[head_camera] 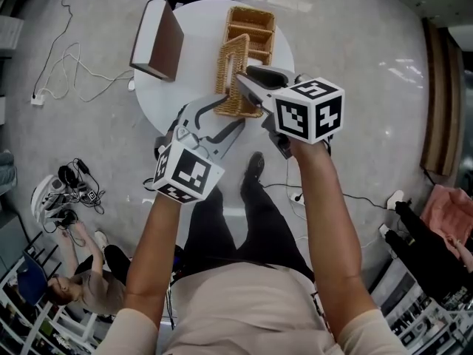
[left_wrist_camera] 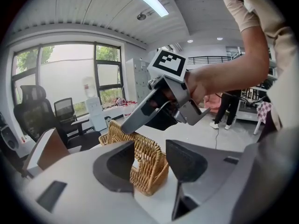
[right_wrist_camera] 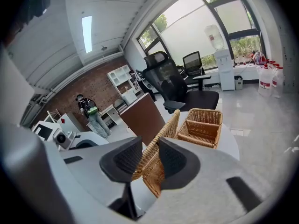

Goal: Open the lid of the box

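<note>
The wicker box [head_camera: 251,32] sits mid-table [head_camera: 196,28], its lid [head_camera: 233,65] upright, pinched by the right gripper [head_camera: 242,78]. The left gripper [head_camera: 229,115] gapes wide at the table's near edge. The lid could slip and fall shut.

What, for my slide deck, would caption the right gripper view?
Right gripper pinching the raised lid of the wicker box, compartments exposed behind, on the white table.

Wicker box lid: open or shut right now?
Open. The lid stands upright off the box, its edge clamped in the right gripper; the box's inside shows.
</note>
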`<act>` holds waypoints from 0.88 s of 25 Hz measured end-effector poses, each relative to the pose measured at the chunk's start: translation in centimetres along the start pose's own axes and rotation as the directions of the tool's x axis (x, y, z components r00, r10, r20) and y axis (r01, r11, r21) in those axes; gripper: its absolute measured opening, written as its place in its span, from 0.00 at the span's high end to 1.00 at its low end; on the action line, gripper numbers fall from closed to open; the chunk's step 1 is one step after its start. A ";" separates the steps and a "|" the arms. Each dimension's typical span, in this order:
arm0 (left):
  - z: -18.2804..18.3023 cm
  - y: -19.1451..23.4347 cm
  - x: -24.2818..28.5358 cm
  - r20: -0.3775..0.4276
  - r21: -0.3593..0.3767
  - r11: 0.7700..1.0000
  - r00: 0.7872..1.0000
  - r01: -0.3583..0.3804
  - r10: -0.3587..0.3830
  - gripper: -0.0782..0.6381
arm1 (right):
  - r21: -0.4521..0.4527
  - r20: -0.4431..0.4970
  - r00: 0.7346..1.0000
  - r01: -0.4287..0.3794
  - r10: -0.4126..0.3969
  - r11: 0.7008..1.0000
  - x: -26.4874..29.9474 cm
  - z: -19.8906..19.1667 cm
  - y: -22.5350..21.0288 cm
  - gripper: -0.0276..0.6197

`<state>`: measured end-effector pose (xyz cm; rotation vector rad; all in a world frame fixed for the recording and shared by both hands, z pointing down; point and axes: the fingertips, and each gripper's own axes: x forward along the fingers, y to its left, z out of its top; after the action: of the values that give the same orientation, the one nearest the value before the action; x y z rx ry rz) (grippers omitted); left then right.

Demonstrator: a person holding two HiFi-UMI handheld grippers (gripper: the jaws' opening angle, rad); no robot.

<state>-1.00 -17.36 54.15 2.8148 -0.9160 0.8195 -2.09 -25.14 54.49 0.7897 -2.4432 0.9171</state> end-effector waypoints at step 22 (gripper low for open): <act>-2.3 4.3 -4.0 -0.016 -0.122 0.984 0.992 -0.127 0.126 0.73 | -0.154 -0.061 0.998 -0.013 0.003 0.988 2.3 2.6 4.6 0.81</act>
<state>-7.27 -18.24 53.70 2.6695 -1.1129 0.7589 -7.17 -24.88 51.80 0.6879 -2.4310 0.7331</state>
